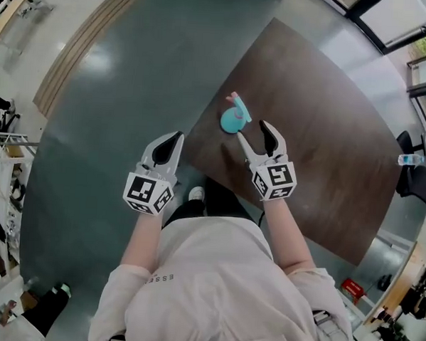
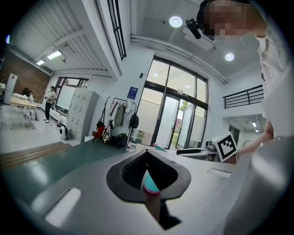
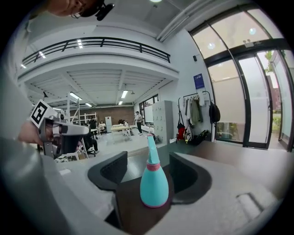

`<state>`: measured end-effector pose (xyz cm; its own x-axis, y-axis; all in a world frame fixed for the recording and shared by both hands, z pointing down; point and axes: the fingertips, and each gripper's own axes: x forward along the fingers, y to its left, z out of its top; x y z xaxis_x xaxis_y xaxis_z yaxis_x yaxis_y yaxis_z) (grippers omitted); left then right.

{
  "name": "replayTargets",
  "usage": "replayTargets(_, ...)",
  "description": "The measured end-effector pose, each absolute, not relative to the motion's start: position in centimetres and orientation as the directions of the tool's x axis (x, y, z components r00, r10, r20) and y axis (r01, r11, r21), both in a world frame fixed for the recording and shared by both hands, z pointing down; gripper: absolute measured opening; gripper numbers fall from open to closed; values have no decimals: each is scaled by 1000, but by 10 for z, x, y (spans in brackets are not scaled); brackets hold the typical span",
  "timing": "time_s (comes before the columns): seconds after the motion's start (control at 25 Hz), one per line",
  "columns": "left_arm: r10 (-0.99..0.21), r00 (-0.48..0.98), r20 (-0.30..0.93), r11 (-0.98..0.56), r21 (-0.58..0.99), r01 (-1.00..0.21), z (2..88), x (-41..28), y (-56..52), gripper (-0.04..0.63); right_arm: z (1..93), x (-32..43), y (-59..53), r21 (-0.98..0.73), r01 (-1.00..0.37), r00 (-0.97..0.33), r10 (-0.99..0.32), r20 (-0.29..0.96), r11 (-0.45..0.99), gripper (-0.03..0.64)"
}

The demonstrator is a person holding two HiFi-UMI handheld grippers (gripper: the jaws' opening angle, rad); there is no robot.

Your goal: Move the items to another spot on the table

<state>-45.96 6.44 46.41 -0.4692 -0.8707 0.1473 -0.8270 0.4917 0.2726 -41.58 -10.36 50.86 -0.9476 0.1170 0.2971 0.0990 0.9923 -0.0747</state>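
Head view: a person is standing at the near edge of the dark brown table (image 1: 329, 137), holding a gripper in each hand. The teal spray bottle (image 1: 235, 118) (pink collar, teal nozzle) is standing upright on the table, close to that near edge. The right gripper (image 1: 255, 132) is reaching in over the table edge with its jaws spread wide. The bottle is sitting just ahead of the tips.

The right gripper view is showing this better. The bottle is lining up in the gap between the two dark pads (image 3: 110, 172), with space on both sides. Neither pad is touching it, and its base is resting flat on the table top.

The left gripper (image 1: 176, 139) is hanging off the table, over the green floor (image 1: 108, 125) just beside the near edge, and it is not touching anything. The left gripper view is showing its jaws pressed together at the tips, with nothing pinched. A sliver of the teal bottle is showing through the hollow behind the tips (it is out on the table, not in the jaws). The right gripper's marker cube is also showing over the table in that view.
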Motion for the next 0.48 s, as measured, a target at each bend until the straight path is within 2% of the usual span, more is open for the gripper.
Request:
replayTargets(0.16,-855,-492,163,518,275,-810,470,-483,62,15,524,-459,-102,-96,166,-932,188,309,981,288)
replayTargets(0.48,-828,-513,225,560,307,-769,499,-513,62,15,557,-497,-87,-95,279,-882,294,369,956,288)
